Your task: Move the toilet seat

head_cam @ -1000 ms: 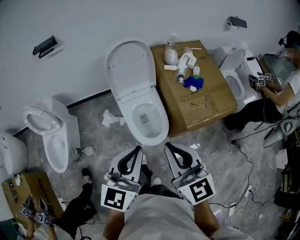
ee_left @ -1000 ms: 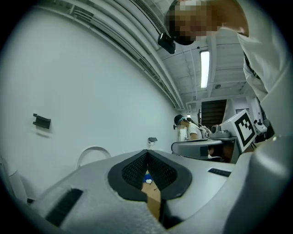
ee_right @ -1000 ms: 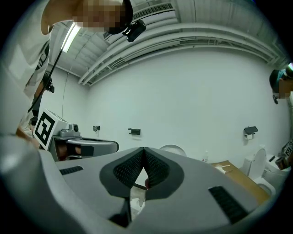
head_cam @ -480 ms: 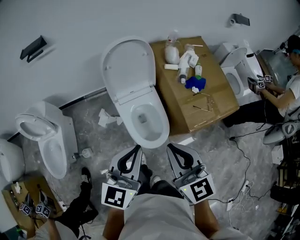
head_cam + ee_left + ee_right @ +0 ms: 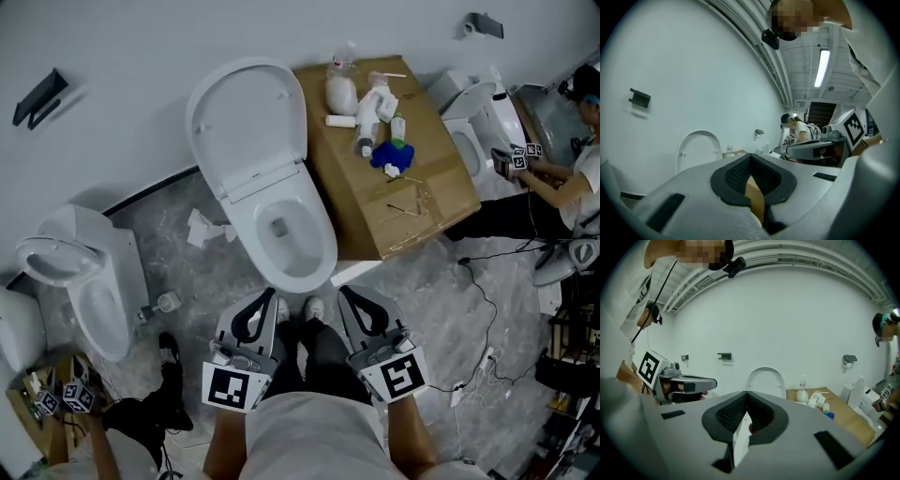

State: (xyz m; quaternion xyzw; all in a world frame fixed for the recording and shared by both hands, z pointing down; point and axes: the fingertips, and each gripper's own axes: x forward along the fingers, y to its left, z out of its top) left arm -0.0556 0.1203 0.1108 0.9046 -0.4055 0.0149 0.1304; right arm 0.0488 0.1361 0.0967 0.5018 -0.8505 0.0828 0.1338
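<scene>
Straight ahead of the left hand-held gripper [image 5: 268,302], beyond the bowl [image 5: 319,246], the toilet seat [image 5: 248,122] stands raised, long axis running away; the right hand-held gripper [image 5: 349,296] sits further aside; both have jaws together, empty.

The head camera looks steeply down from above the person. In it the toilet [image 5: 281,234] lies at 12 o'clock from the left tongs [image 5: 269,300] and the right tongs [image 5: 346,293]. Each tongs camera sits low, close behind its own jaws, facing the wall [image 5: 787,324]. All views share the raised lid [image 5: 765,378] and the cardboard box [image 5: 843,416].
</scene>
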